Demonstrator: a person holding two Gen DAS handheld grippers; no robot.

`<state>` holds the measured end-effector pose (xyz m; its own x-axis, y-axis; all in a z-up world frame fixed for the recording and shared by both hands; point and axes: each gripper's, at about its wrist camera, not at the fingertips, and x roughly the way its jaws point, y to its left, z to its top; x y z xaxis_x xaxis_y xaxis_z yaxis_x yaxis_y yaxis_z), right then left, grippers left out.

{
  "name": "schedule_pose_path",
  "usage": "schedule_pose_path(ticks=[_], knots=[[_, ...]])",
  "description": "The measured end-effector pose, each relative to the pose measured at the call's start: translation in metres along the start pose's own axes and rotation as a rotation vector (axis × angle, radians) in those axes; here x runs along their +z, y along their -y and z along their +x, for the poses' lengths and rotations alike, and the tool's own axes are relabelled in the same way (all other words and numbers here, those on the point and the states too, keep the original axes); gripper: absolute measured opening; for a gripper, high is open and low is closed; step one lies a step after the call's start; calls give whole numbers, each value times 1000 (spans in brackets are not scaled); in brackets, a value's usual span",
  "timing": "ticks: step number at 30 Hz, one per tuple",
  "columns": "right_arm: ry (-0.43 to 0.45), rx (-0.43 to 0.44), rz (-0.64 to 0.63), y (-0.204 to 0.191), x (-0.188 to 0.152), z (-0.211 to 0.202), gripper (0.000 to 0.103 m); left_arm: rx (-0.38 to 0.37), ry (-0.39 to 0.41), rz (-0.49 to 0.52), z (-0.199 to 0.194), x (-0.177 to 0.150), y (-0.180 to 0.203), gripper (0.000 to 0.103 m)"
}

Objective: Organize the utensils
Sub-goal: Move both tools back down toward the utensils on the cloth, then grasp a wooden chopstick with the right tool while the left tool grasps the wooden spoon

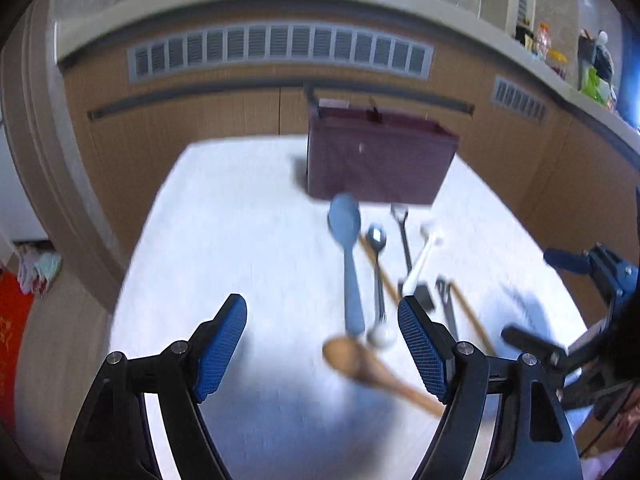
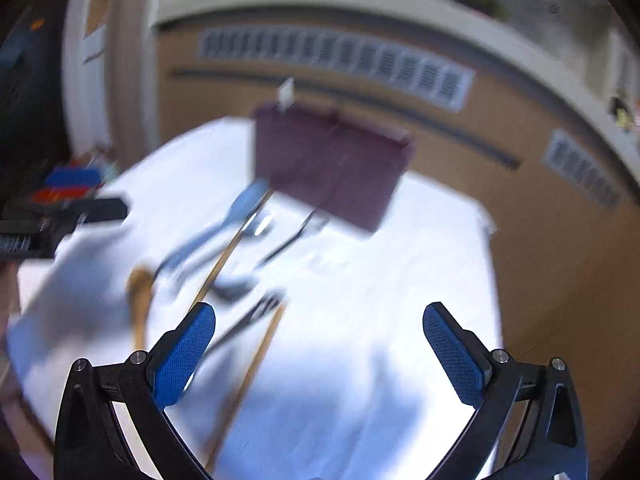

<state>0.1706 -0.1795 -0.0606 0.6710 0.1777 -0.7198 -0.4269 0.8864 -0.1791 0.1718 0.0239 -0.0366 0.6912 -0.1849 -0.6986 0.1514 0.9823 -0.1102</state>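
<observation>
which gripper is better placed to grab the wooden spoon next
Left. The wooden spoon lies right between the open left gripper fingers; the open right gripper faces bare table, the spoon off to its left.

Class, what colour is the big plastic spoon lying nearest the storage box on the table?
Light blue. The spoon shows best in the left wrist view, just in front of the maroon box.

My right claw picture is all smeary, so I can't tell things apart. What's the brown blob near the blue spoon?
Observer: A wooden spoon. Its bowl lies by the handle end of the blue spoon.
Operator: And the shiny thing next to that?
Observer: A metal spoon with a white handle end, lying just right of the blue one.
Operator: Is the other claw holding anything?
Observer: No, the left claw is open and empty.
</observation>
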Motion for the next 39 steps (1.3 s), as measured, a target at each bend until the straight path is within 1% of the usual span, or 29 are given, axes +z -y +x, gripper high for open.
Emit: schedule_pose_path(ticks=[1,3,4,5,7,8,9,10,12,13,14,17,20,22,24,25,26,27,29,31,33,35,37,39], knots=[[-21,20,2,-4,-6,2,101,-10,-17,-9,2,-3,-2,78],[-53,52,10,-13,-14,7,95,-35,-48,-31,5,-10,-5,78],[-72,63,19,-14,-16,10,82,-45,-56,-37,6,-12,-7,78],[-98,72,34,-16,-18,15,65,-53,-62,-40,5,-15,-7,78],[-147,103,72,-14,-18,26,46,-55,-67,-31,4,-18,-6,78],[-163,119,93,-13,-20,29,42,-55,-69,-23,2,-19,-5,78],[-179,137,121,-10,-20,33,42,-57,-69,-18,1,-20,-4,78],[-175,142,139,-8,-19,33,40,-61,-70,-15,1,-19,-4,78],[-178,125,149,-5,-19,32,27,-70,-74,-5,0,-19,-1,78],[-180,111,139,-5,-18,31,14,-73,-76,1,0,-18,1,78],[-183,111,135,-4,-18,31,8,-77,-80,11,-1,-19,5,78],[-182,133,135,-2,-19,27,6,-94,-91,48,-1,-18,17,78],[-162,129,156,9,-19,21,4,-118,-109,102,-1,-19,31,75],[-149,129,199,23,-21,15,4,-152,-134,134,-2,-22,41,64],[-141,130,245,36,-23,11,4,-196,-167,146,0,-26,49,41],[-135,127,264,42,-25,9,4,-220,-181,148,1,-28,52,36],[-128,123,275,46,-27,7,4,-242,-197,148,2,-31,55,35],[-123,120,283,48,-29,5,4,-242,-205,145,2,-34,55,35],[-117,116,295,52,-34,3,4,-201,-233,99,7,-37,50,35],[-112,104,297,53,-40,-1,4,-155,-265,10,15,-37,37,35],[-113,109,299,53,-44,0,4,-105,-278,-70,20,-33,25,36],[-110,122,306,53,-44,2,4,-61,-302,-112,28,-28,18,36],[-103,128,305,52,-44,1,4,-51,-323,-128,37,-23,17,36],[-96,130,302,51,-43,0,4,-55,-319,-120,44,-18,21,48]])
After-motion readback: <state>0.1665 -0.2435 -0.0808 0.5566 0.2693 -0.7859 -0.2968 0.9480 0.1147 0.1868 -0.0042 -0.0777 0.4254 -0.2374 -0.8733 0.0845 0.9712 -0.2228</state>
